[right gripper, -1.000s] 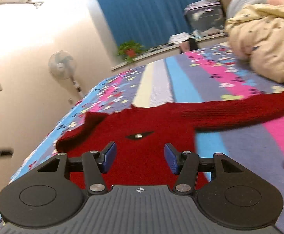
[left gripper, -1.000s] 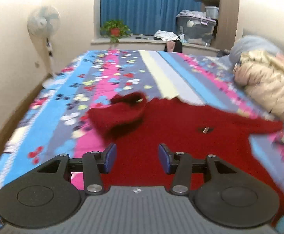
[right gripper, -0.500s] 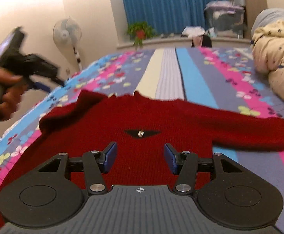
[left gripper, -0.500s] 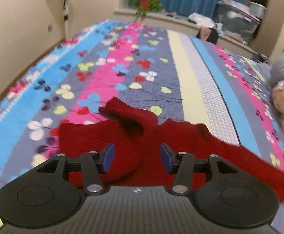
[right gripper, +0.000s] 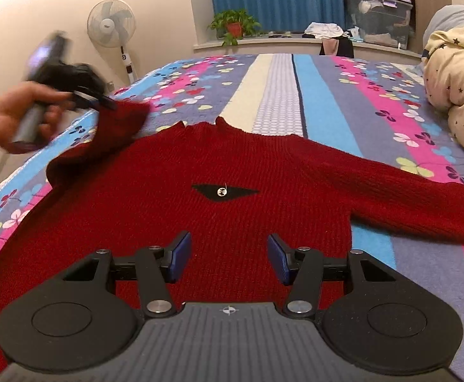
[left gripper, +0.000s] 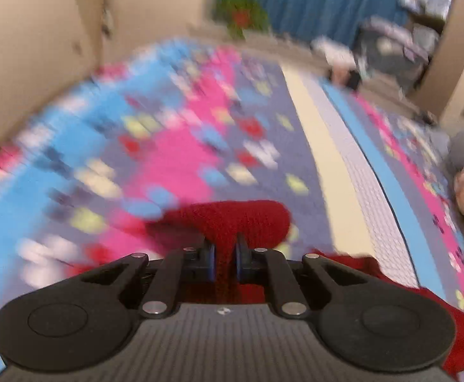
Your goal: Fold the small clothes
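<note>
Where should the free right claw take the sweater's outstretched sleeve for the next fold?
Probably at the far end of the outstretched sleeve, coming from above at the sweater's right. It lies flat and straight on the bedspread, so a pinch near the end would carry the whole length. The right claw is open over the body; the left claw holds the other sleeve.

Beyond the red sweater the bed lay bare up to its far edge, open for a claw to pass. At the bed's right edge a heaped quilt blocked the way past the outstretched sleeve.
</note>
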Available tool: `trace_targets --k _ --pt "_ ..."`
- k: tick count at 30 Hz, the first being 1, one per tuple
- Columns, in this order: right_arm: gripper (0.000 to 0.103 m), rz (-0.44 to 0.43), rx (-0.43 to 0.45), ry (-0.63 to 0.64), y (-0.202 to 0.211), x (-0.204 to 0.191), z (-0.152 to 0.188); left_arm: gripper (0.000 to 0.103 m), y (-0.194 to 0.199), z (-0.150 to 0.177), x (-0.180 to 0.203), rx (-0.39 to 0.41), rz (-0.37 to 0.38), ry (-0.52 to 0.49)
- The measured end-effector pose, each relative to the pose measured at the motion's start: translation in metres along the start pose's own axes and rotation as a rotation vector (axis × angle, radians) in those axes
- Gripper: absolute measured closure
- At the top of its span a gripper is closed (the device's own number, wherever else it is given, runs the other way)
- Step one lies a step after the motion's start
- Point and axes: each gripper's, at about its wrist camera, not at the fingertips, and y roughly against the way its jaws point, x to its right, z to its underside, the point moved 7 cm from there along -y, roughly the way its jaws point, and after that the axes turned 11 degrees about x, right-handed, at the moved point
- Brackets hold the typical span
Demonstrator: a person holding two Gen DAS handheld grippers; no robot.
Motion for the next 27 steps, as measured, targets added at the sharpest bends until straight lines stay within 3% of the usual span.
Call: trace_targets --k 2,4,6,7,9,11,13,16,20,22,27 --pt "0.048 -0.007 0.006 0.011 0.002 -0.004 0.000 0.091 0.050 -0.015 -0.054 0.132 -0.098 0.011" --pt "0.048 -0.010 0.002 0.028 0.003 -0.009 0.002 0.090 0.108 -0.023 -0.113 0.277 -0.278 -0.052" --pt "0.048 -0.007 -0.009 0.048 0.003 -0.012 0.006 0.080 0.154 -0.015 -0.172 0.328 -0.444 -0.095" --pt "0.048 -0.004 -0.016 0.056 0.002 -0.013 0.007 0.058 0.167 0.002 -0.209 0.271 -0.477 -0.032" --pt "0.048 0.006 -0.033 0.069 0.001 -0.015 0.012 0.056 0.183 0.043 -0.264 0.094 -0.543 0.153" --pt "0.048 0.022 -0.047 0.079 0.001 -0.016 0.015 0.056 0.206 0.072 -0.280 0.044 -0.575 0.233" --pt "0.048 0.047 -0.061 0.087 0.001 -0.013 0.020 0.055 0.225 0.093 -0.262 0.032 -0.505 0.215" --pt "0.048 0.096 -0.092 0.077 0.004 -0.005 0.030 0.053 0.243 0.121 -0.212 0.006 -0.333 0.162" --pt "0.048 0.156 -0.149 0.015 0.021 0.015 0.047 0.052 0.255 0.154 -0.149 -0.093 -0.116 0.165" --pt "0.048 0.208 -0.186 -0.005 0.035 0.029 0.059 0.049 0.263 0.182 -0.120 -0.186 -0.015 0.111" --pt "0.047 0.306 -0.296 -0.125 0.076 0.071 0.096 0.049 0.291 0.261 -0.095 -0.394 0.037 -0.041"
